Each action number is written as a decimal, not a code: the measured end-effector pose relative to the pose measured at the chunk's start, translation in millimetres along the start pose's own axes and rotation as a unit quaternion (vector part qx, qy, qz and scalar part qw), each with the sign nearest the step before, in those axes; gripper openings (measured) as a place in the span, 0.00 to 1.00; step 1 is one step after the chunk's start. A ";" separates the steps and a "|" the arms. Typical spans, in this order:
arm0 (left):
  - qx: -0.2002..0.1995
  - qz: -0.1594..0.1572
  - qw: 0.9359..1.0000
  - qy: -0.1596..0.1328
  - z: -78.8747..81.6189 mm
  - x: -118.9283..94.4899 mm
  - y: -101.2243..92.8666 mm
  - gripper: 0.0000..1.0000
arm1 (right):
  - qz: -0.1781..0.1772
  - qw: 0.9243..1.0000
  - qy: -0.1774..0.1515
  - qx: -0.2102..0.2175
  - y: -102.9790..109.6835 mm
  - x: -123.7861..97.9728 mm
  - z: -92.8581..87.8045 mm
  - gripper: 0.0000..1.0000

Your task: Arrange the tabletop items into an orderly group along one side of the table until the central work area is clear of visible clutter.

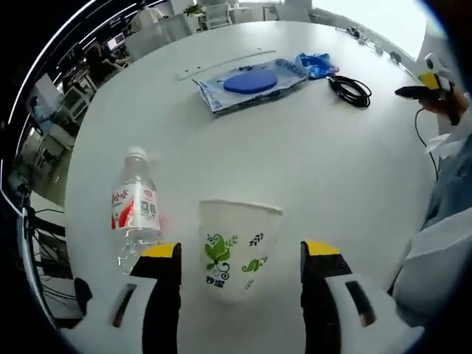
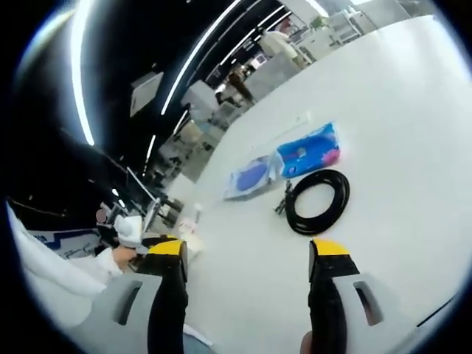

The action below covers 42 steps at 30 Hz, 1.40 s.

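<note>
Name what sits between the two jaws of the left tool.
In the left gripper view, a white paper cup with a green leaf print stands upright between the open jaws of the left tool. A water bottle stands outside them.

White table (image 1: 295, 169) bears cup (image 1: 234, 251), bottle (image 1: 135, 210) (upright), cable (image 1: 350, 90).

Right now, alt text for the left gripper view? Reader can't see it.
The open left gripper brackets an upright paper cup with a green leaf print on a white round table. A capped water bottle stands left of the cup; farther back lie a clear bag holding a blue disc and a coiled black cable.
</note>
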<state>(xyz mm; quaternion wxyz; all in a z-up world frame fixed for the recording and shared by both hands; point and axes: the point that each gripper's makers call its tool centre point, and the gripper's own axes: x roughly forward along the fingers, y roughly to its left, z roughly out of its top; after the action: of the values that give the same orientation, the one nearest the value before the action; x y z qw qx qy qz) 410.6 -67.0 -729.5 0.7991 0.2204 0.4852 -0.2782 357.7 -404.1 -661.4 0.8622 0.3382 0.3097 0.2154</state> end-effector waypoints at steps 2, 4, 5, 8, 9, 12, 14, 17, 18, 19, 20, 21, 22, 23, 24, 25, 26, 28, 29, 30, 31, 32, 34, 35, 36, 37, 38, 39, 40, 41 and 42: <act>-0.005 -0.006 1.000 0.012 -4.7 10.8 3.5 0.62 | 0.000 1.000 -0.004 0.005 -0.5 -0.6 1.1 0.65; -0.011 -0.011 0.999 0.035 -13.8 17.4 3.4 0.58 | -0.001 1.000 -0.006 0.008 -1.9 -0.9 1.3 0.64; -0.014 -0.008 0.998 0.054 -20.6 18.5 3.6 0.57 | -0.001 1.000 -0.006 0.010 -2.4 -1.0 1.2 0.64; -0.005 -0.009 0.999 0.049 -21.3 21.6 2.3 0.46 | -0.003 1.000 -0.008 0.015 -4.6 -4.6 2.1 0.63; -0.006 -0.008 0.999 0.048 -21.2 21.1 2.8 0.42 | -0.004 1.000 -0.009 0.016 -5.3 -5.3 2.3 0.63; -0.038 -0.007 0.999 0.020 -13.9 19.1 2.5 0.40 | -0.008 1.000 -0.012 0.023 -8.9 -7.5 2.3 0.62; -0.053 -0.001 0.999 -0.013 -4.5 16.3 4.1 0.39 | -0.009 0.999 -0.013 0.028 -9.5 -8.2 2.2 0.62; -0.092 0.007 0.994 -0.059 7.3 7.1 7.0 0.38 | -0.010 0.999 -0.012 0.030 -9.9 -7.8 1.3 0.62; -0.114 0.008 0.990 -0.083 13.5 1.7 7.4 0.38 | -0.011 0.999 -0.011 0.030 -10.2 -7.8 0.8 0.62; -0.125 0.009 0.987 -0.099 17.7 -1.1 8.6 0.38 | -0.011 0.999 -0.010 0.030 -10.6 -7.3 0.2 0.62; -0.134 0.010 0.984 -0.116 21.8 -4.0 9.8 0.38 | -0.011 0.999 -0.009 0.030 -10.2 -6.8 -0.3 0.62; -0.140 0.012 0.981 -0.132 25.8 -7.7 10.5 0.38 | -0.010 0.999 -0.008 0.030 -9.7 -6.4 -0.7 0.62; -0.137 0.017 0.980 -0.142 28.5 -10.4 11.5 0.38 | -0.009 0.999 -0.007 0.030 -9.2 -6.1 -1.1 0.62; -0.126 0.022 0.980 -0.152 31.5 -13.9 11.2 0.38 | -0.008 1.000 -0.005 0.028 -8.1 -5.1 -1.9 0.62; -0.124 0.025 0.981 -0.150 31.3 -15.4 10.3 0.38 | -0.008 1.000 -0.004 0.027 -7.7 -4.7 -2.4 0.62; -0.119 0.027 0.981 -0.153 33.9 -17.8 8.7 0.38 | -0.007 1.000 -0.002 0.026 -7.5 -4.2 -2.9 0.62; -0.116 0.026 0.980 -0.158 36.4 -19.5 7.2 0.38 | -0.007 1.000 -0.001 0.025 -6.9 -3.7 -3.7 0.62; -0.110 0.028 0.978 -0.177 45.8 -25.8 1.9 0.38 | -0.006 1.000 0.002 0.024 -6.0 -3.1 -4.9 0.62; -0.111 0.028 0.978 -0.177 47.2 -27.3 -0.2 0.38 | -0.005 1.000 0.002 0.023 -5.8 -2.8 -5.2 0.62; -0.109 0.029 0.977 -0.181 50.4 -30.0 -3.5 0.38 | -0.005 1.000 0.003 0.022 -5.4 -2.7 -5.3 0.62; -0.105 0.033 0.976 -0.187 53.8 -32.6 -4.9 0.38 | -0.004 1.000 0.003 0.021 -5.3 -2.6 -5.4 0.62; -0.098 0.038 0.973 -0.204 60.3 -36.9 -6.3 0.38 | -0.004 1.000 0.004 0.020 -5.0 -2.5 -5.4 0.62; -0.086 0.049 0.968 -0.232 70.4 -44.4 -8.1 0.39 | -0.003 1.000 0.003 0.020 -4.6 -2.6 -5.2 0.62; -0.066 0.061 0.964 -0.249 75.7 -49.6 -8.7 0.39 | -0.003 1.000 0.003 0.020 -3.7 -2.6 -5.2 0.62; -0.056 0.066 0.963 -0.254 78.0 -51.9 -10.2 0.39 | -0.003 1.000 0.003 0.019 -3.4 -2.7 -5.2 0.62; -0.053 0.071 0.963 -0.256 79.0 -53.0 -11.6 0.39 | -0.003 1.000 0.003 0.019 -2.5 -2.9 -5.6 0.62; -0.055 0.077 0.961 -0.261 80.4 -54.2 -12.5 0.39 | -0.003 1.000 0.003 0.018 -1.9 -3.1 -5.9 0.62; -0.057 0.078 0.959 -0.265 81.9 -55.7 -14.3 0.39 | -0.003 1.000 0.004 0.018 -0.7 -3.2 -6.8 0.62; -0.061 0.076 0.958 -0.271 84.5 -58.2 -17.1 0.39 | -0.003 1.000 0.005 0.017 0.0 -3.3 -7.6 0.62; -0.073 0.067 0.954 -0.284 89.0 -60.8 -22.1 0.39 | -0.002 1.000 0.006 0.015 1.4 -3.4 -8.6 0.62; -0.077 0.064 0.952 -0.290 90.8 -62.4 -24.6 0.39 | -0.001 1.000 0.008 0.013 2.9 -3.4 -9.6 0.62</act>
<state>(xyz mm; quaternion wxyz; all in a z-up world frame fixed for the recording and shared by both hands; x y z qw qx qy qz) 430.3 -127.5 -636.3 0.9360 0.0983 0.2379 -0.2402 348.3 -399.8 -663.6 0.8554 0.3471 0.3201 0.2130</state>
